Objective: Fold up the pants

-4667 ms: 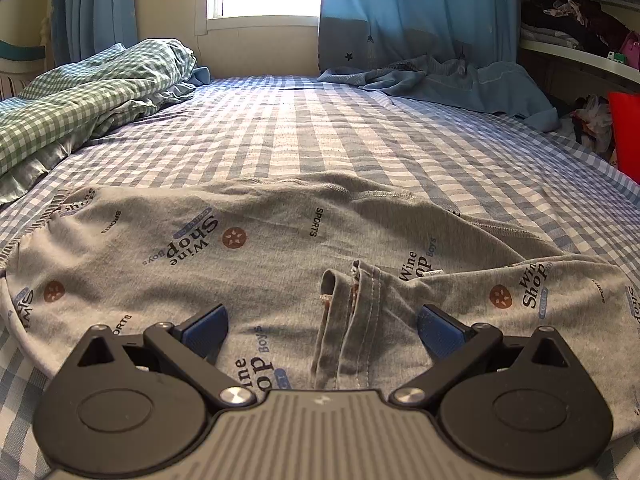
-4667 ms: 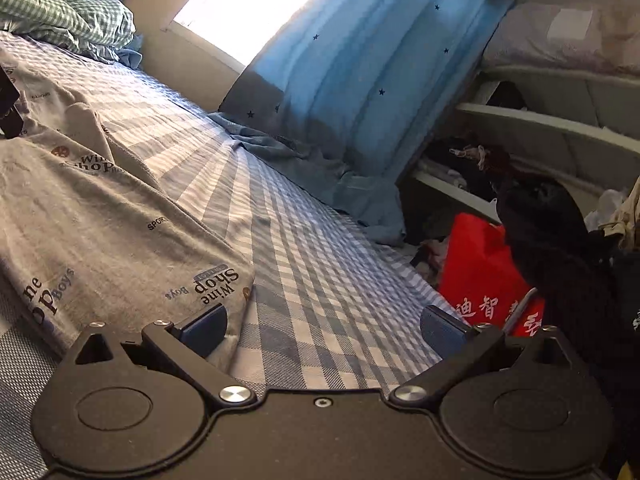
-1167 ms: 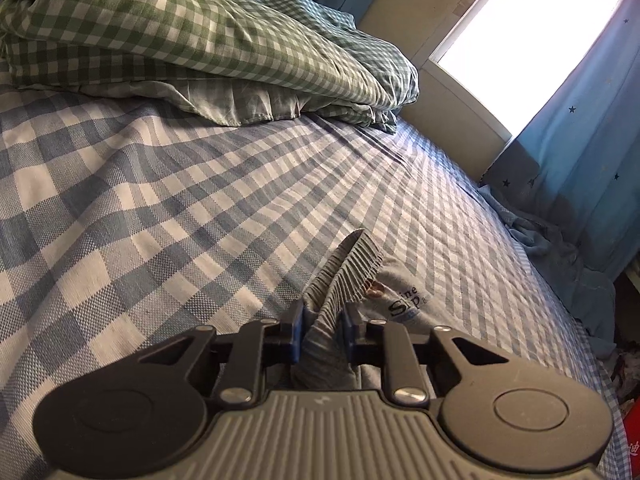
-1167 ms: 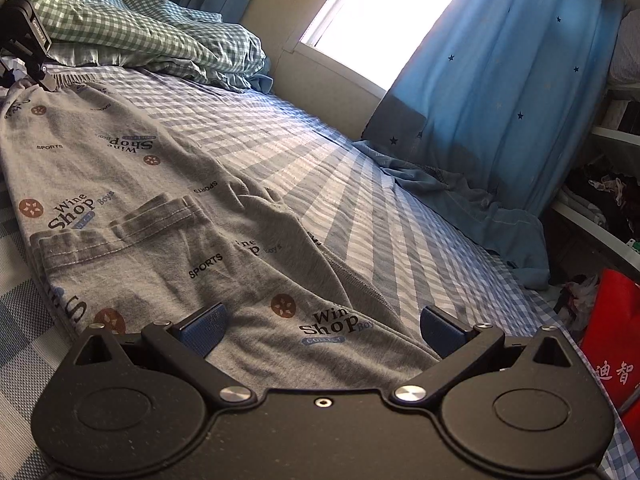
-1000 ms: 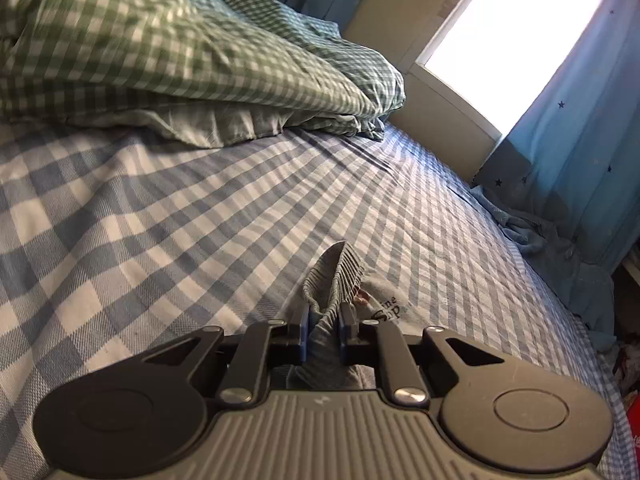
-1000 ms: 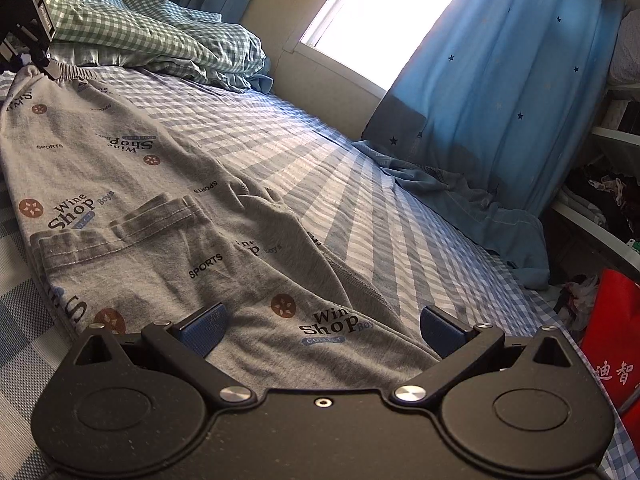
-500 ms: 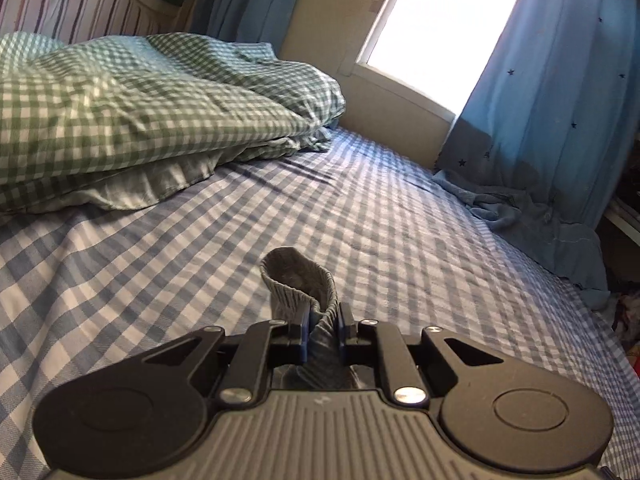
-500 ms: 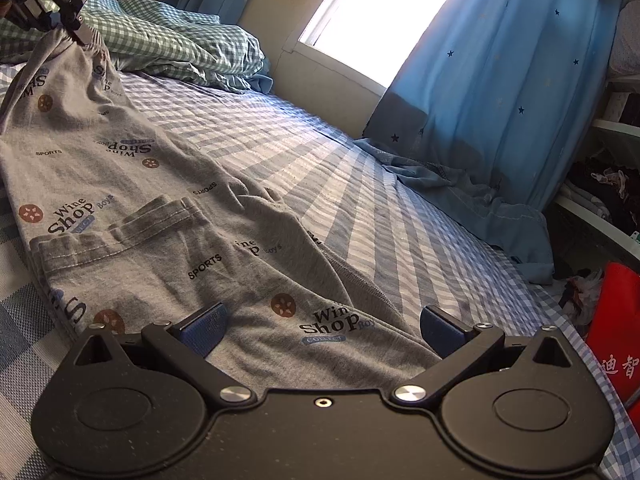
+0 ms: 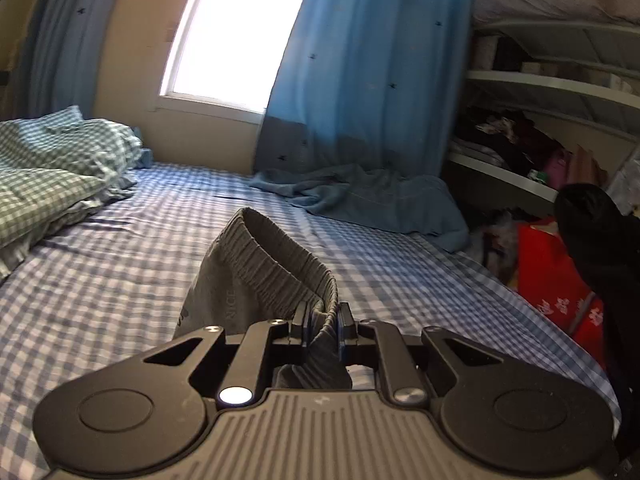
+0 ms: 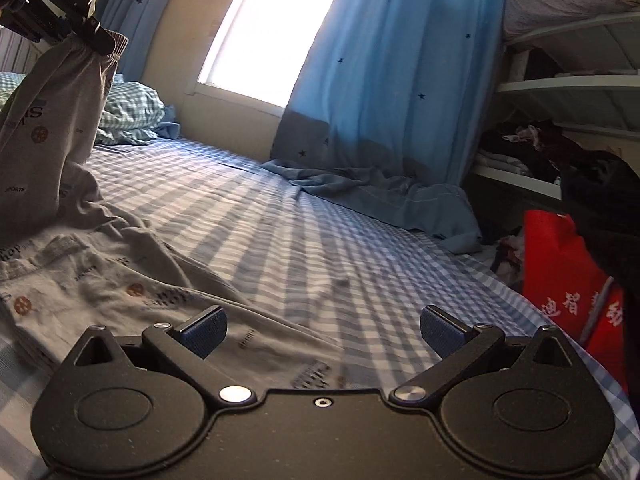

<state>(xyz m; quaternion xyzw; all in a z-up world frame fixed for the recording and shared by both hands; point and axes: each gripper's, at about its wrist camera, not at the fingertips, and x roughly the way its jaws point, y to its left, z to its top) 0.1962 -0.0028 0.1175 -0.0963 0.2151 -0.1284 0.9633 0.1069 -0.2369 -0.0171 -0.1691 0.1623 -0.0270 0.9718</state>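
Observation:
The grey printed pants (image 10: 100,280) lie on the blue checked bed, one end lifted. My left gripper (image 9: 322,322) is shut on the ribbed waistband (image 9: 276,264), which stands up in a loop in front of its fingers. In the right wrist view the left gripper (image 10: 90,34) holds that end high at the upper left, and the fabric hangs down from it. My right gripper (image 10: 322,330) is open and empty, low over the pants' lower part near the bed's front edge.
A green checked duvet (image 9: 52,184) is piled at the left. A blue curtain (image 10: 384,80) hangs by the window, its hem bunched on the bed (image 10: 380,196). Shelves with clothes (image 10: 532,148) and a red bag (image 10: 568,280) stand to the right.
My left gripper has lifted the waistband high and swung to the right, pulling the pants up off the bed. My right gripper has stayed open and nearly still.

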